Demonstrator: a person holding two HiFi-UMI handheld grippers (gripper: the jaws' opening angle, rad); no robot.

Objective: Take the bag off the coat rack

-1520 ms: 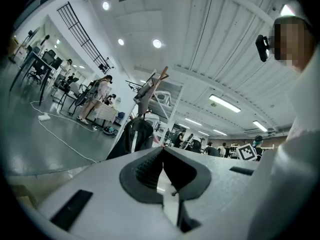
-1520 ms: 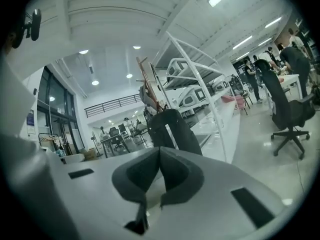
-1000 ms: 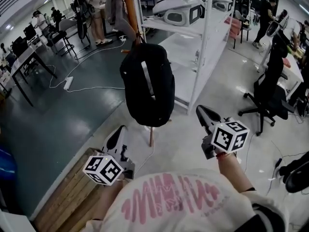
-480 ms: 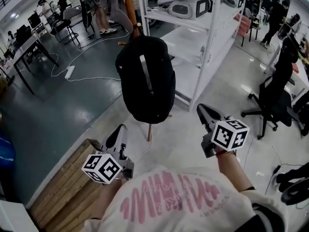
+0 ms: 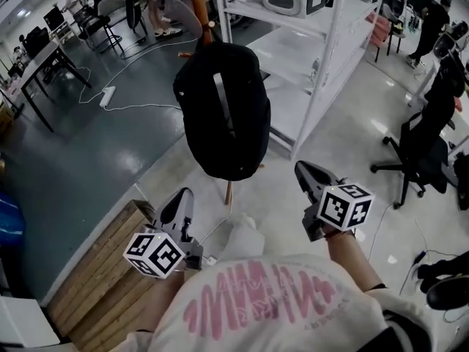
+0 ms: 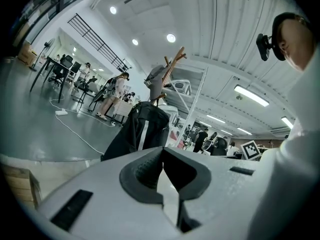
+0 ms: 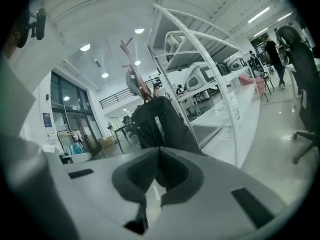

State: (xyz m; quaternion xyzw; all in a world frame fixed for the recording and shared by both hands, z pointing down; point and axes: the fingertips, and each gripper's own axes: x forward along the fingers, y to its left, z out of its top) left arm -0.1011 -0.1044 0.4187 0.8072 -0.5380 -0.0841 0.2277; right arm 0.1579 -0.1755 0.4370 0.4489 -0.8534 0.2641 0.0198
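One rounded black bag [image 5: 223,112] with a pale stripe down its middle hangs on the single wooden coat rack [image 5: 198,2]. It is ahead of and between the two claws, apart from both. The left claw [image 5: 179,199] and right claw [image 5: 308,173] are each fully closed and hold nothing.

The bag [image 5: 223,112] hangs on the coat rack [image 5: 198,2]. The shelf [image 5: 333,42] stands just right of it, and the office chair [image 5: 429,149] farther right. The left hand-held gripper [image 5: 178,199] and the right hand-held gripper [image 5: 305,173] are before the bag, one on each side, not touching it.
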